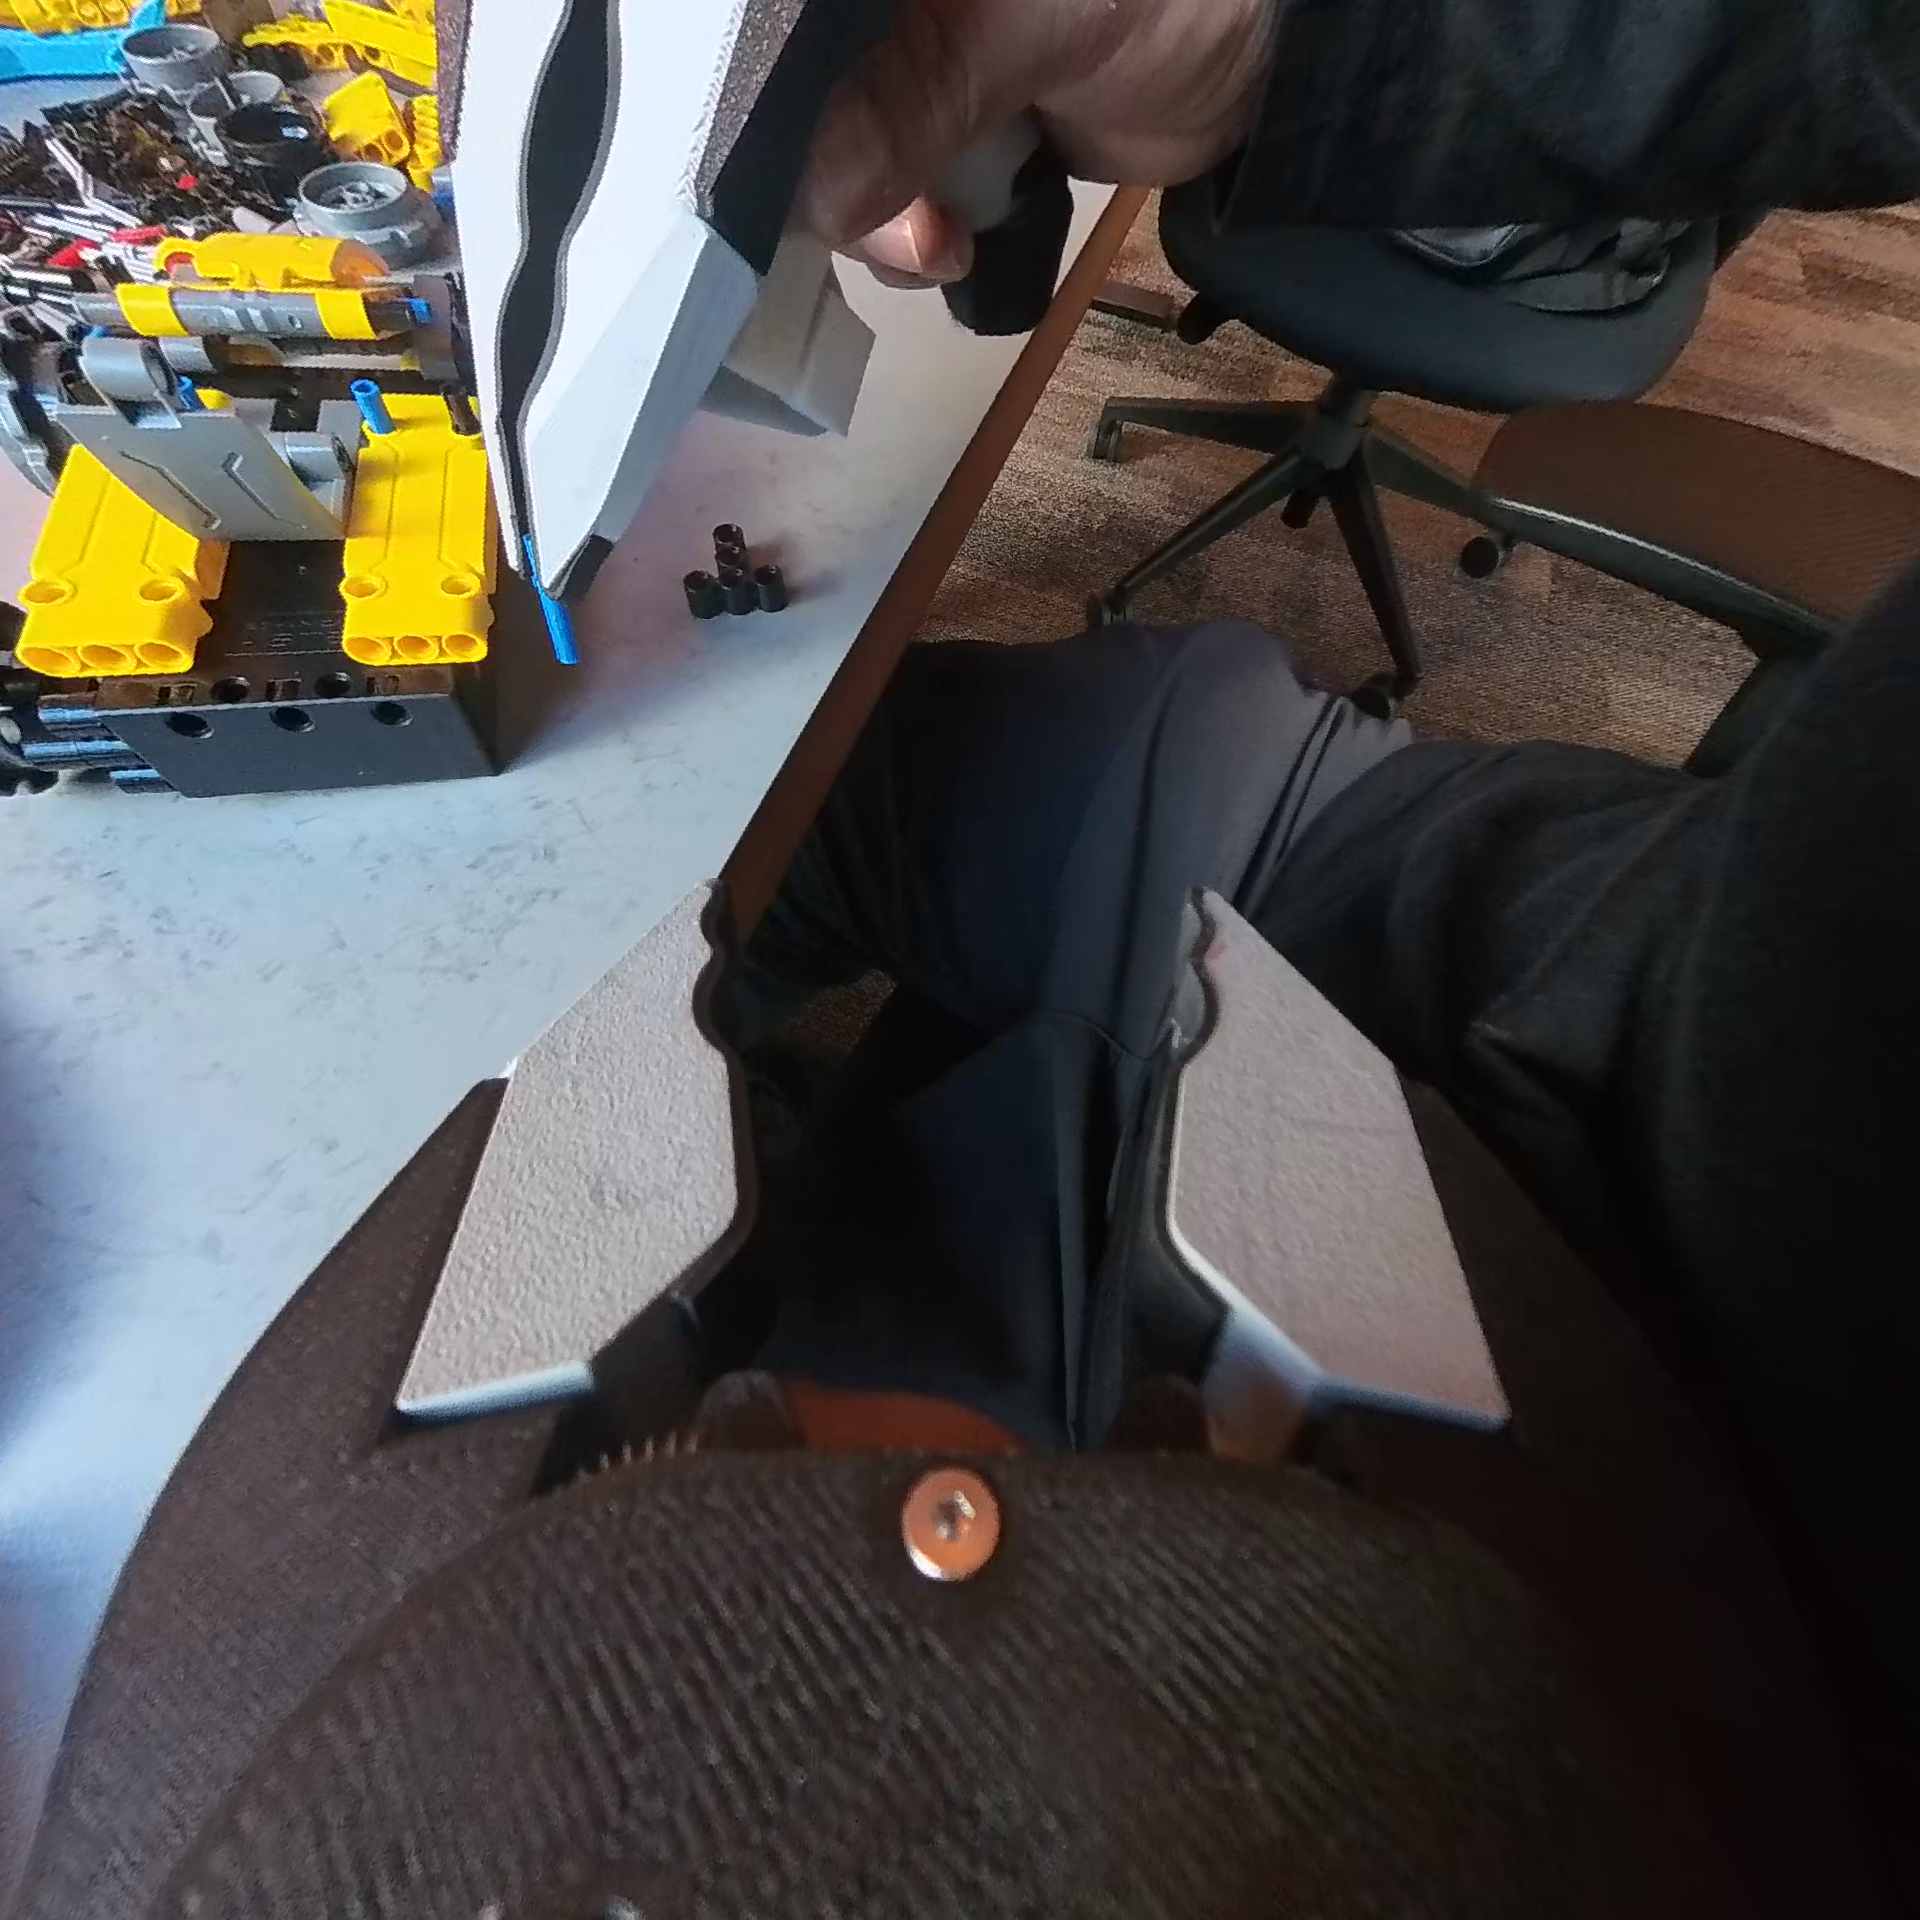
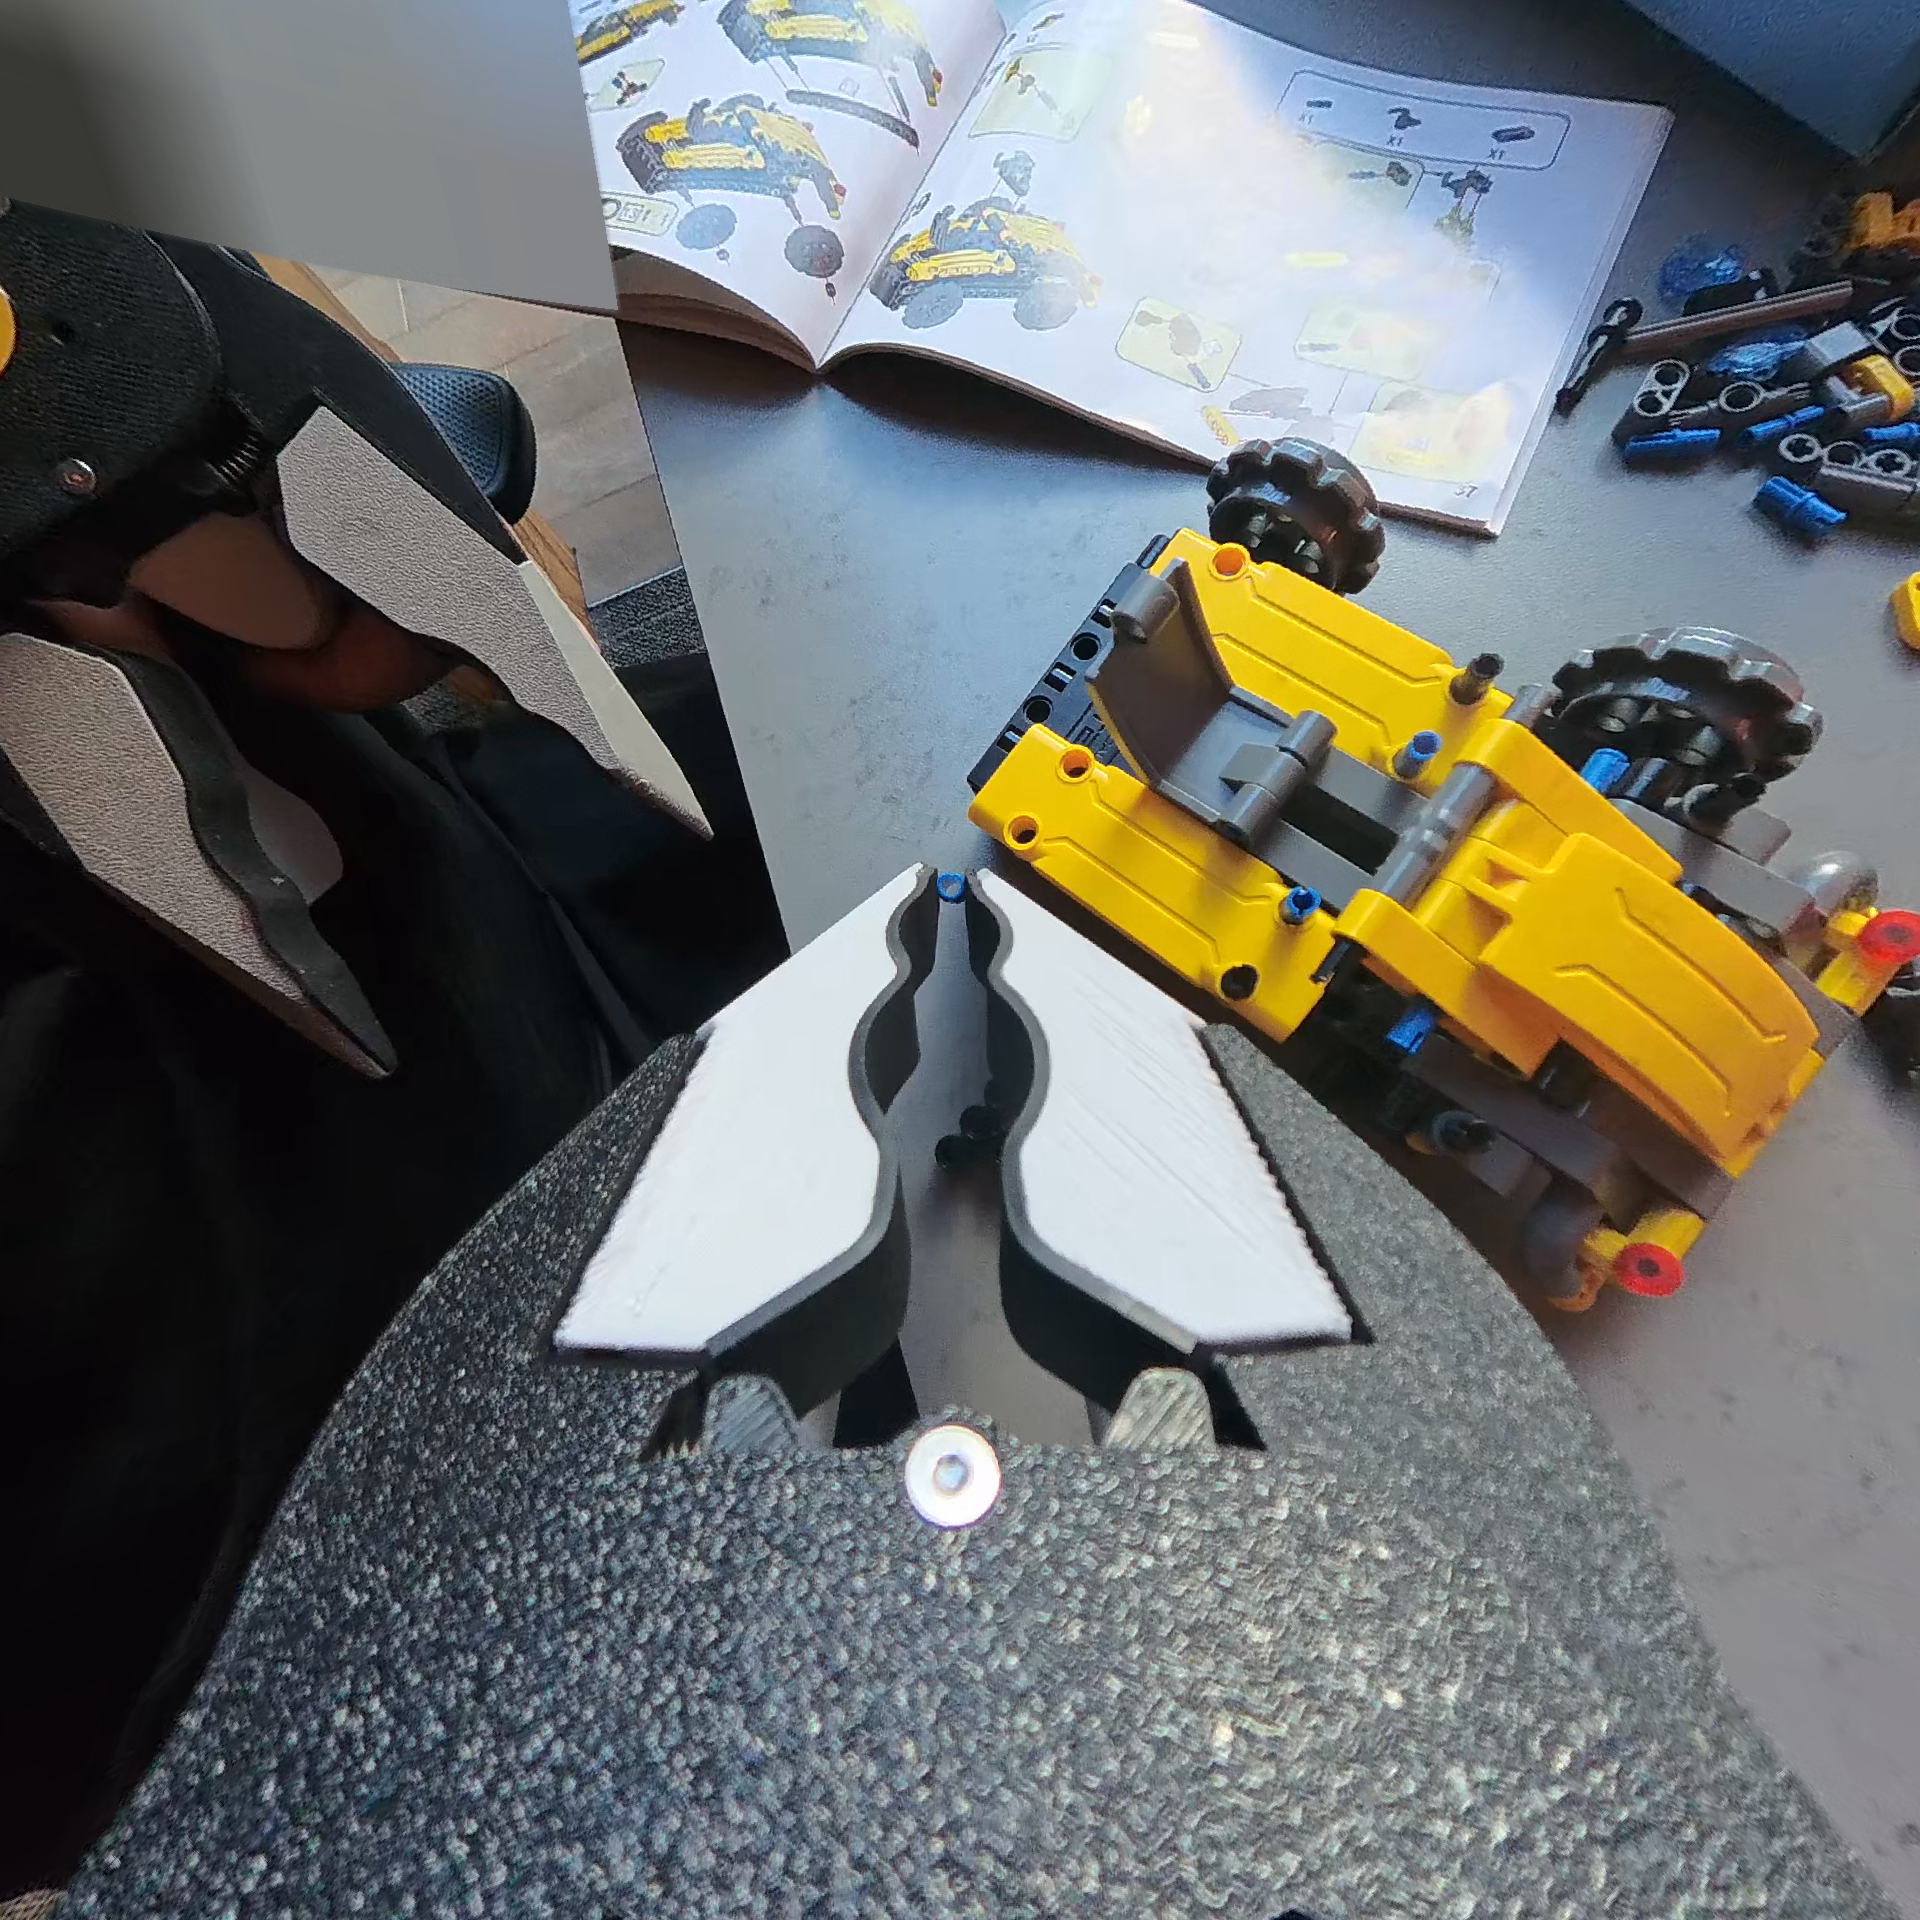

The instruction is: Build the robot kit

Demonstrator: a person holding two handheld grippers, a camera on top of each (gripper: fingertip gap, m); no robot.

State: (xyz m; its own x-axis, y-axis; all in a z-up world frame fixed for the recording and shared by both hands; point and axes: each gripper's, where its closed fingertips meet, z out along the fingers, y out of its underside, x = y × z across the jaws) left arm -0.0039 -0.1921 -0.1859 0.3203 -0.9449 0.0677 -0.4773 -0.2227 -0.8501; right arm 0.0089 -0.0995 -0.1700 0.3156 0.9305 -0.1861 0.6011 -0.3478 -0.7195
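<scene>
I am pinching a blue pin (image 2: 949,886) in the right gripper (image 2: 951,883) beside the yellow vehicle (image 2: 1403,883); the left gripper (image 1: 961,914) is hanging spread and empty past the table edge (image 1: 935,582).

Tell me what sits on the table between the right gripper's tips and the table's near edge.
In the left wrist view, a small cluster of black connectors lies on the grey table between the right gripper, which pinches a blue pin, and the edge; otherwise bare.
</scene>
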